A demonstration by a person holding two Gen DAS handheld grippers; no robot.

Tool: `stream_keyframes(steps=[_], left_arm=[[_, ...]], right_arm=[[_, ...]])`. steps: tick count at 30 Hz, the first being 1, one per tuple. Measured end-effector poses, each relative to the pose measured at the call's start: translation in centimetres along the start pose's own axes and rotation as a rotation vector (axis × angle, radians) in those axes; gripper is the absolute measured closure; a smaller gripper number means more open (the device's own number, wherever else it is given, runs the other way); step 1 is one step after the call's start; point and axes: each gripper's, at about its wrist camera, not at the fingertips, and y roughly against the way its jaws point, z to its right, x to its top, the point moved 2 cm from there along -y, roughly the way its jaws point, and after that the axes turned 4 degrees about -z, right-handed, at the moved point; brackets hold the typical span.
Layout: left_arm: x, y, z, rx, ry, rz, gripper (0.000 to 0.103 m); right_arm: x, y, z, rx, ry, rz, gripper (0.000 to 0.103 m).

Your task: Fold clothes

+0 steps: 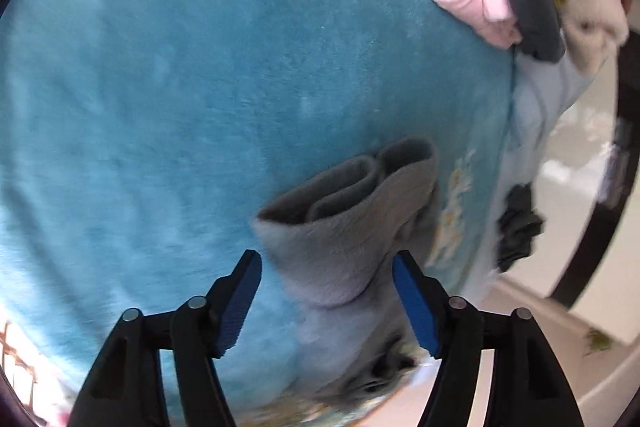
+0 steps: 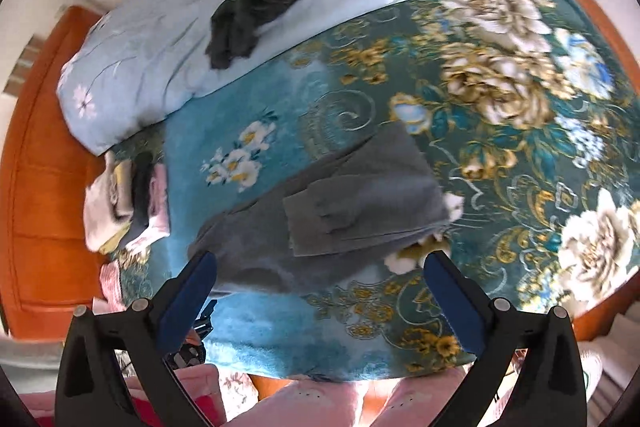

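Grey garment (image 2: pixel 320 211), partly folded with a sleeve laid back across its body, lies flat on the teal floral blanket (image 2: pixel 500 75) covering the bed, roughly mid-bed and nearer the bed's front edge than its far side. Both grippers hang above it with nothing in their grasp. Fingers of the right gripper (image 2: pixel 320 269) stand at full spread, high over the cloth, with the garment framed between the blue pads but untouched. Fingers of the left gripper (image 1: pixel 327 267) are parted fairly wide and sit low beside a rolled fold of the same grey fabric, the pads either side of it without pressing. A stack of folded clothes (image 2: pixel 128 203), pink, dark and cream, rests at the blanket's edge by the orange wooden bed frame (image 2: pixel 36 163). Along the far side lies a pale blue daisy-print quilt (image 2: pixel 168 43) with a crumpled dark garment (image 2: pixel 252 15) on top.
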Motion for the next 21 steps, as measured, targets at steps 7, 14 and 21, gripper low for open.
stream_keyframes(steps=[7, 14, 21], left_arm=[[0.3, -1.0, 0.7, -0.035, -0.057, 0.010, 0.043], [0.4, -0.5, 2.0, 0.074, -0.065, 0.057, 0.081], [-5.3, 2.0, 10.4, 0.263, -0.445, 0.180, 0.084]], right_arm=[[-0.6, 0.5, -1.3, -0.058, 0.057, -0.023, 0.000], [-1.1, -0.8, -2.2, -0.032, 0.155, -0.081, 0.000], [0.6, -2.1, 0.8, 0.065, 0.160, -0.109, 0.000]])
